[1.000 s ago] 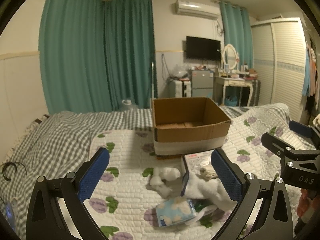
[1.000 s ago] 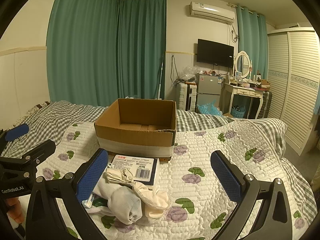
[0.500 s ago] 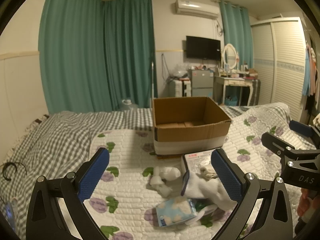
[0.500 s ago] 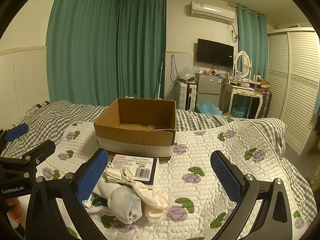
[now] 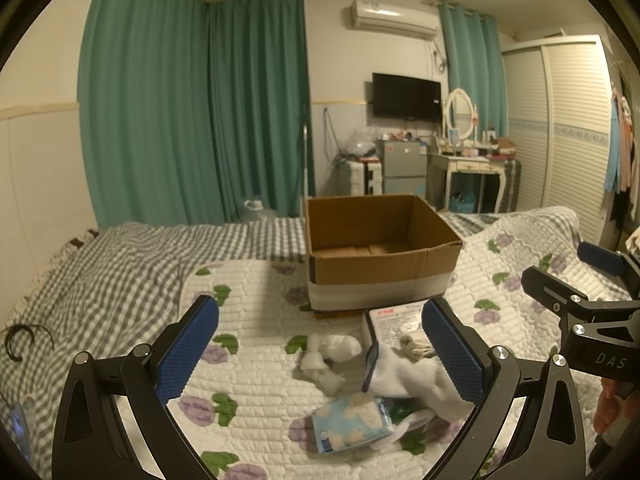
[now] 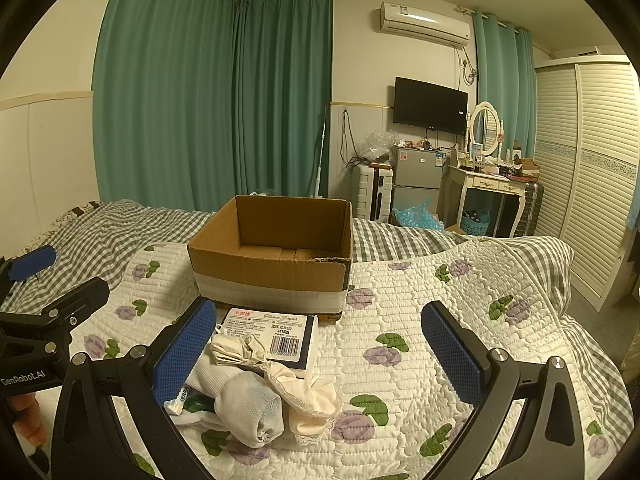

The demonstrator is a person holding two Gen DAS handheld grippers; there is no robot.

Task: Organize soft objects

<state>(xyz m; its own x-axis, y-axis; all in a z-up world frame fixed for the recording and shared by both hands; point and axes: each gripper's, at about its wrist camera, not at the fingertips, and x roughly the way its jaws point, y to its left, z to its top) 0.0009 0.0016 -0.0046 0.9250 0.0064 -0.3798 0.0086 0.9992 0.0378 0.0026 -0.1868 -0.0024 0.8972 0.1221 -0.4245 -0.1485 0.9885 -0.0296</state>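
An open, empty cardboard box point(image 5: 380, 252) point(image 6: 272, 256) stands on the quilted bed. In front of it lies a heap of soft things: a tissue pack point(image 6: 272, 334) point(image 5: 394, 318), a white sock point(image 5: 400, 374) point(image 6: 244, 400), cream socks point(image 6: 308, 394), a small white crumpled piece point(image 5: 332, 354) and a light blue patterned pack point(image 5: 352, 424). My left gripper point(image 5: 320, 352) is open and empty, hovering over the heap. My right gripper point(image 6: 320, 354) is open and empty, just right of the heap.
The flowered quilt point(image 6: 420, 320) covers a grey checked bedspread point(image 5: 100, 280). Each gripper shows in the other's view, the right one point(image 5: 592, 320) and the left one point(image 6: 36, 320). A black hair band point(image 5: 20, 340) lies at the left. Dresser, fridge and wardrobe stand beyond the bed.
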